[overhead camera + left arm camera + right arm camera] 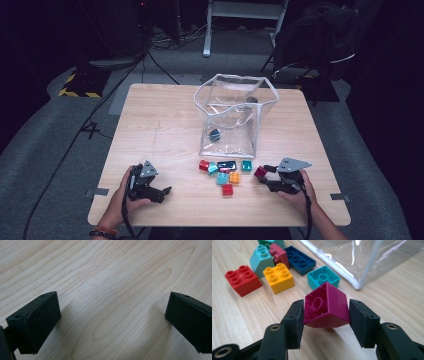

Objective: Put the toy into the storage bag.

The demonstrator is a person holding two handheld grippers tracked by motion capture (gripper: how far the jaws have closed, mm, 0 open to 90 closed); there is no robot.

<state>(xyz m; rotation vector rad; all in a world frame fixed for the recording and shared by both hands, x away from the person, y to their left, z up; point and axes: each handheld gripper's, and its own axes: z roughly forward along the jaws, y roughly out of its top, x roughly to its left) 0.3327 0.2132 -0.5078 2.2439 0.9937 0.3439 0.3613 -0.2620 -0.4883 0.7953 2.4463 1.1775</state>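
Holding a magenta plastic building brick (326, 307) w/ its hollow underside turned toward the camera, the right gripper (325, 322) sits low-centre in the right gripper view, pads clamped on the brick's two opposite sides. In the high view that same gripper (264, 173) is at lower right of the wooden table (160, 130), brick (260, 172) at its tip, just right of the loose pile.

Left gripper (161, 191) rests lower left in the high view; in the left gripper view its jaws stand wide apart w/ bare wood between them, nothing held.

The work looks like loading bricks into the clear soft plastic bag (235, 115), which stands open upper-centre of the table. Judging progress: early. One dark teal piece (215, 134) seems to lie inside the bag near its front wall; something greyish further back in it, can't tell what. Left on the table, approx. seven bricks just below the bag: red brick (243, 279), yellow brick (278, 277), teal brick (323, 278), dark blue flat brick (299, 259), light teal sloped brick (262, 258), a dark red one (279, 253) beside it, plus a green one at the top edge, partly cut off.

So: one brick in hand, not yet over the bag; probably next is a lift up and toward the bag's mouth, then release. Most of the pile remains.
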